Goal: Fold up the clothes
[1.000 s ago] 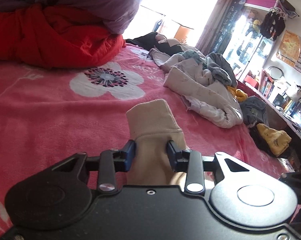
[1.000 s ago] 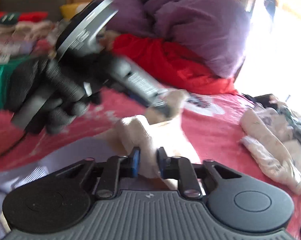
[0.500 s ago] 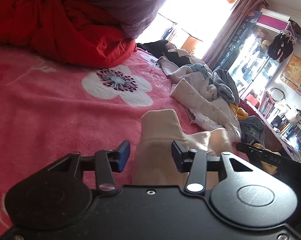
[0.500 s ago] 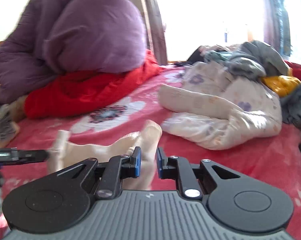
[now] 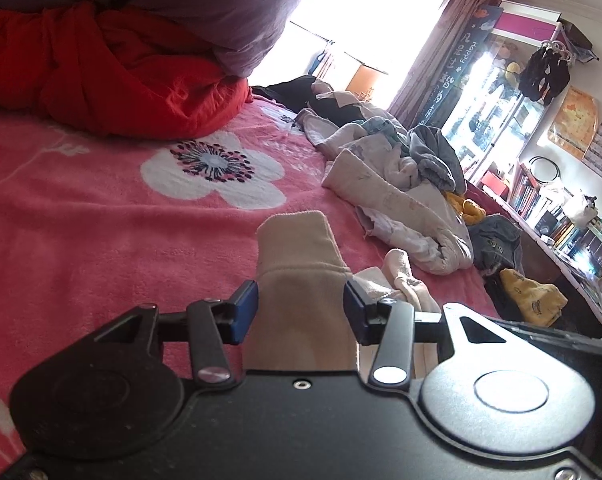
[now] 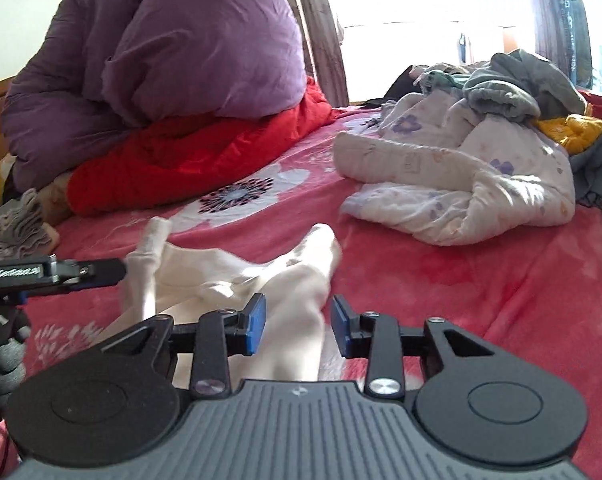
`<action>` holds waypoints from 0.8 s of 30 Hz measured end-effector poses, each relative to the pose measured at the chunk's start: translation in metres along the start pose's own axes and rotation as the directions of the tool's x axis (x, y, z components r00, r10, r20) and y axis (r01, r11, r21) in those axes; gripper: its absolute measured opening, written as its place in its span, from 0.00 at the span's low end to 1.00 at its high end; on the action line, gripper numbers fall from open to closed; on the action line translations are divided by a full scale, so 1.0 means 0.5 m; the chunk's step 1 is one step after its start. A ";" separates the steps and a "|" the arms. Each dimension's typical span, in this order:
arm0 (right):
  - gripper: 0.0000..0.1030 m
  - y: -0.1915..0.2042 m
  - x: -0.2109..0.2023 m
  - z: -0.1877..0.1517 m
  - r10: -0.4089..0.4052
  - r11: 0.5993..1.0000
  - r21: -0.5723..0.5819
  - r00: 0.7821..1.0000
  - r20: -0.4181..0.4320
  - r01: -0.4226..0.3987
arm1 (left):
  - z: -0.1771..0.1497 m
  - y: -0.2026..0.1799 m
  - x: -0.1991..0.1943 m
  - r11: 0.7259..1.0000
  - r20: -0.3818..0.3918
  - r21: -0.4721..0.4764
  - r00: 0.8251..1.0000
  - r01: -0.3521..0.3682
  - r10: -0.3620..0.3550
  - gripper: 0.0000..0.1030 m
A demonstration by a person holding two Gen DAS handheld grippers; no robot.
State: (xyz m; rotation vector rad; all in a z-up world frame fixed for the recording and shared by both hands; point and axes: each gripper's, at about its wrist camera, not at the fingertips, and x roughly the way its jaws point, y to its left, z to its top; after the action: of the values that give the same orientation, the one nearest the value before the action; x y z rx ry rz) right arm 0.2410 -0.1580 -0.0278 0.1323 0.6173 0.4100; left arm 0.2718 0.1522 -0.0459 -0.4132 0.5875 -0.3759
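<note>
A cream garment (image 6: 221, 272) lies on the pink flowered blanket (image 5: 101, 220). One cuffed sleeve (image 5: 301, 252) runs between the open jaws of my left gripper (image 5: 300, 316), which no longer pinch it. The other sleeve (image 6: 305, 280) runs between the open jaws of my right gripper (image 6: 297, 326). The left gripper also shows in the right wrist view (image 6: 61, 274), at the left beside the garment. A pile of unfolded clothes (image 6: 461, 184) lies to the right.
A purple quilt (image 6: 181, 52) rests on a red quilt (image 6: 205, 152) at the head of the bed. Yellow and grey clothes (image 5: 529, 296) lie at the bed's right edge. A bookshelf (image 5: 561, 216) and cabinet stand along the right wall.
Both grippers have opened and let go of the cream sleeves. The right gripper swung right, lowering its sleeve onto the blanket. The garment now lies flat.
</note>
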 end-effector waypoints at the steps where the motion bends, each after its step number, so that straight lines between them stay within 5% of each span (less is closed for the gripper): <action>1: 0.36 0.007 -0.011 -0.011 0.013 1.000 -0.006 1.000 -0.011 -0.013 | -0.002 -0.001 -0.001 1.000 -0.004 0.000 1.000 -0.004 0.004 0.44; 9: 0.38 0.050 -0.119 -0.117 0.030 1.000 -0.003 0.998 -0.049 -0.030 | -0.041 -0.051 -0.037 0.997 -0.033 0.053 0.998 -0.051 0.052 0.44; 18: 0.51 0.178 -0.227 -0.207 0.073 0.973 -0.218 0.996 -0.048 -0.082 | -0.103 -0.156 -0.116 0.973 -0.077 0.206 0.990 -0.101 0.119 0.48; 24: 0.52 0.206 -0.267 -0.251 0.099 0.968 -0.227 0.993 -0.061 -0.110 | -0.204 -0.235 -0.183 0.882 -0.127 0.456 0.972 -0.121 0.199 0.51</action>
State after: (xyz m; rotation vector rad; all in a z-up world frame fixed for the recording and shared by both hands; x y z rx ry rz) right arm 0.0348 -0.1191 -0.0332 -0.0677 0.6088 0.5854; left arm 0.1144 0.0663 -0.0261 0.1133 0.6756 -0.3758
